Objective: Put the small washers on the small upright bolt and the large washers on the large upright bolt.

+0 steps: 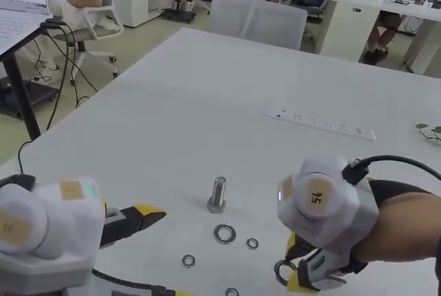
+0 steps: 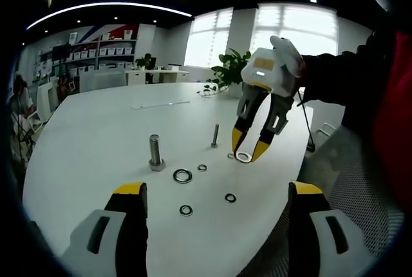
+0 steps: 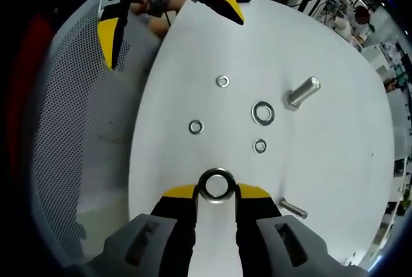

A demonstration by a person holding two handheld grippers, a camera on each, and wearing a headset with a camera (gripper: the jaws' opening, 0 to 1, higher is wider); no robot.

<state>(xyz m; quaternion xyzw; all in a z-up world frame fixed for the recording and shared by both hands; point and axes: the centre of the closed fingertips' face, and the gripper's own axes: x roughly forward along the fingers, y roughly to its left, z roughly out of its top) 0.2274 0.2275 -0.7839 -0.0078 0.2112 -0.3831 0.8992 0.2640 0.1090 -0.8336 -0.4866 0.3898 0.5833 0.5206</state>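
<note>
A large washer, the held washer (image 3: 215,185), sits pinched at its rim between the yellow tips of the right gripper (image 3: 215,190), whose jaws are closed down to the ring's width, at the bottom middle of the right gripper view. In the left gripper view that gripper points downward right of centre, with the ring low by the table (image 2: 96,129); I can't tell whether it touches. The small bolt (image 2: 215,135) stands upright just left of it. The large bolt (image 2: 155,153) stands further left, well apart from the small one. Between and below the two bolts lie the loose large washer (image 2: 182,176) and three small washers (image 2: 230,198), all flat on the white top and none touching another. The left gripper (image 2: 217,190) holds nothing, its jaws spread wide at the bottom of its own view. In the head view it sits at lower left, and a white power strip (image 1: 320,124) lies on the table at centre right.
</note>
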